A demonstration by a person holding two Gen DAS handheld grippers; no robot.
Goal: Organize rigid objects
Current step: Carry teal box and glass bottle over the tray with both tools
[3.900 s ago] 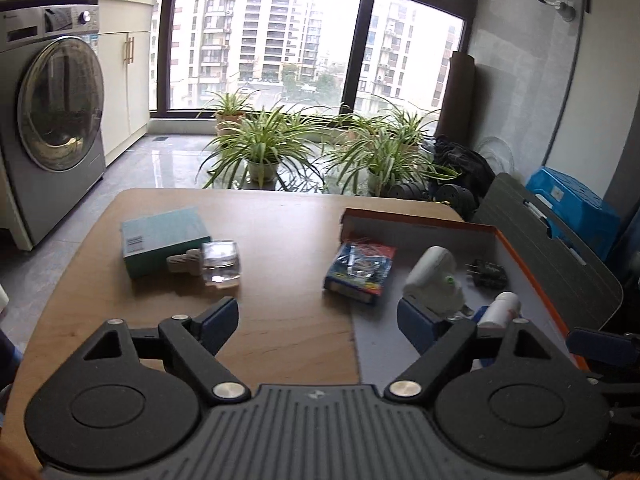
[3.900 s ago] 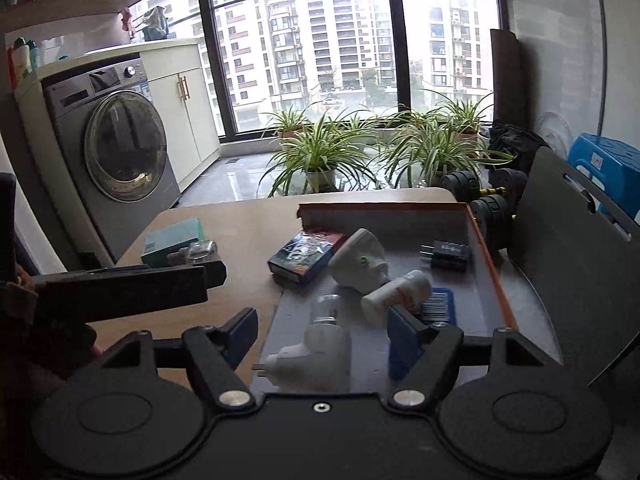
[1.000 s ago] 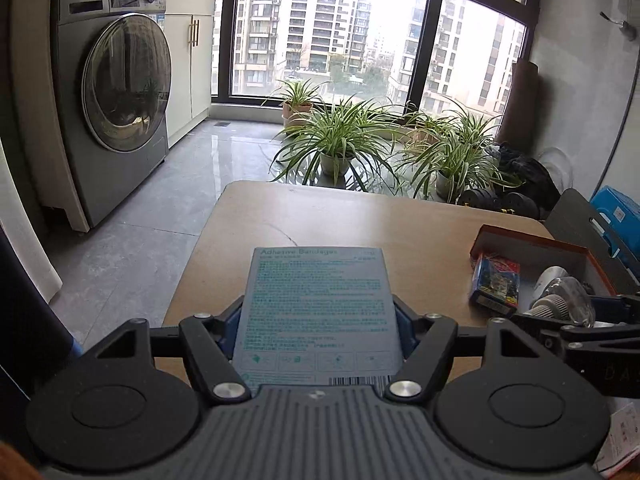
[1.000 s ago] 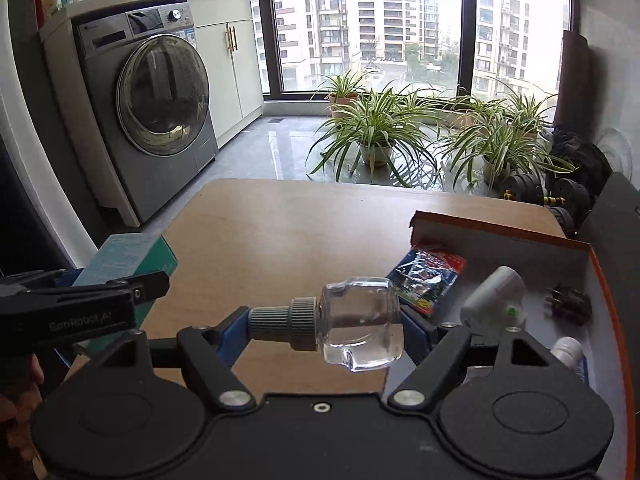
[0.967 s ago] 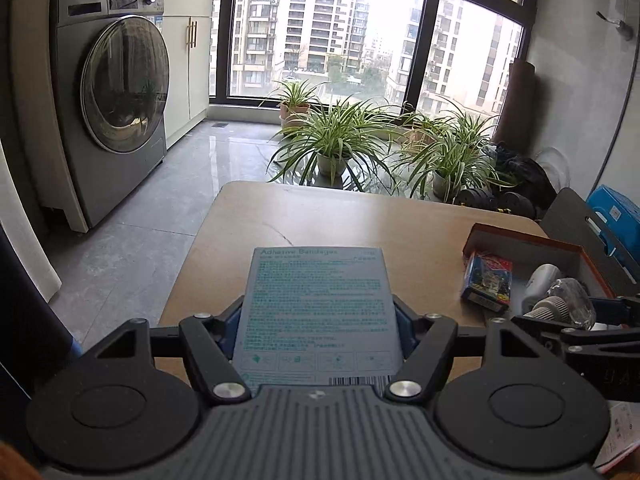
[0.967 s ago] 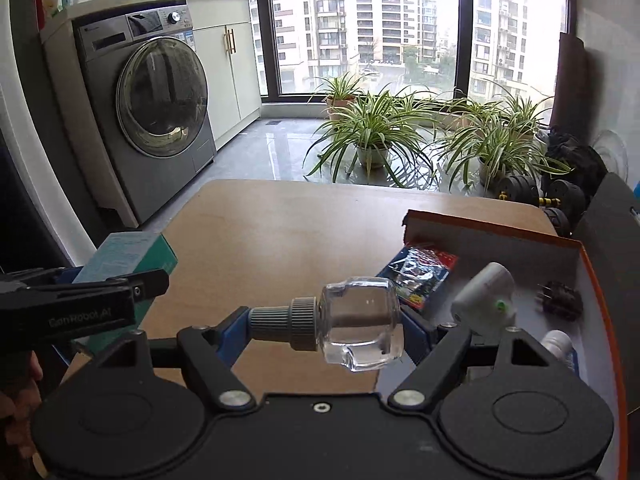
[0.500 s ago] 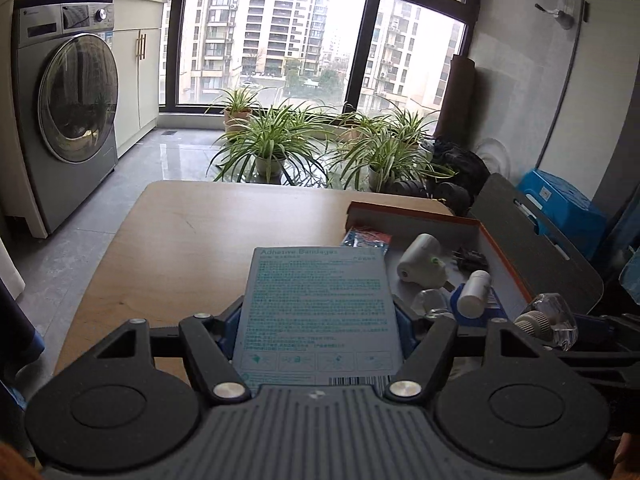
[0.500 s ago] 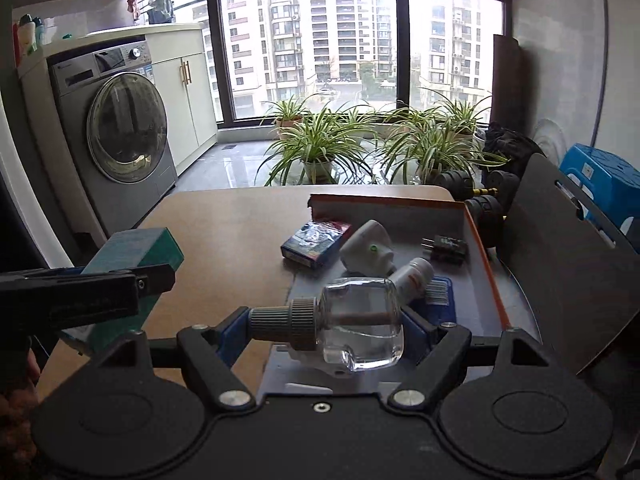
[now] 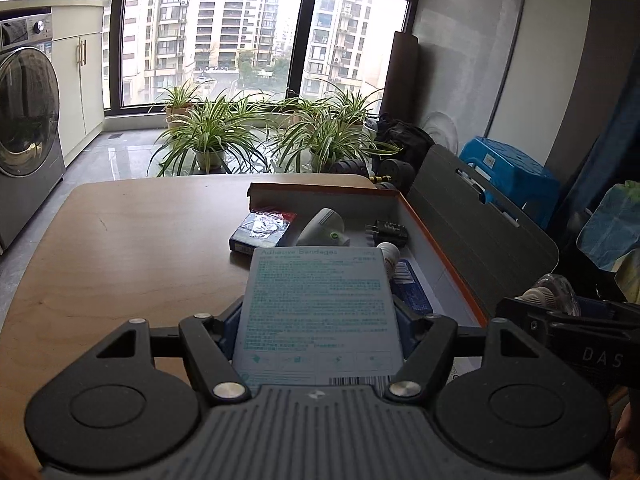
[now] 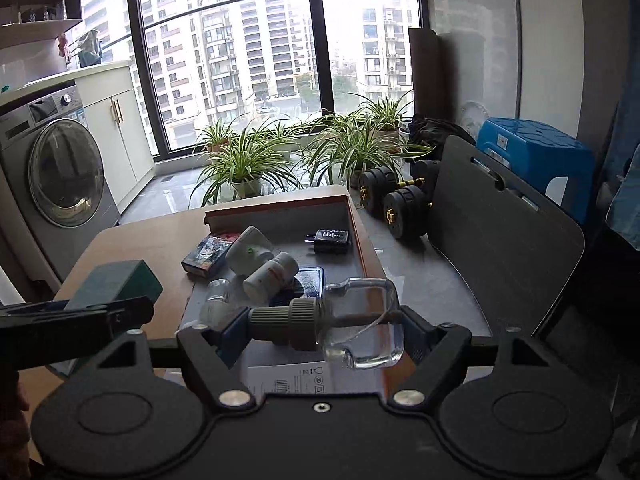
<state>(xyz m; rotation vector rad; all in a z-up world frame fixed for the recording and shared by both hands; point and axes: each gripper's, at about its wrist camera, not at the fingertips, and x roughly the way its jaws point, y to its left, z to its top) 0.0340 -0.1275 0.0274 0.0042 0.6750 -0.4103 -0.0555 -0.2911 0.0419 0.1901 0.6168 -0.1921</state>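
My left gripper [image 9: 318, 326] is shut on a teal box of adhesive bandages [image 9: 318, 312], held above the near end of the orange-rimmed storage box [image 9: 436, 248]. The bandage box also shows at the left in the right wrist view [image 10: 116, 286]. My right gripper [image 10: 320, 330] is shut on a clear glass bottle with a grey cap [image 10: 344, 320], held over the storage box's near right edge [image 10: 362, 236]. In the box lie a white plug adapter [image 10: 250, 256], a white pill bottle [image 10: 272, 276], a black charger [image 10: 330, 242] and a blue card [image 10: 308, 280].
A colourful packet [image 9: 262, 230] lies half over the storage box's left edge on the wooden table [image 9: 120, 248]. The dark lid [image 9: 480, 236] stands open at the right. Beyond the table are dumbbells [image 10: 396, 204], potted plants [image 10: 244, 168], a blue stool [image 10: 536, 156] and a washing machine [image 10: 56, 184].
Both grippers have swung right with their loads, from over the bare table to over the storage box. The bottle now hangs over the box's near right edge.
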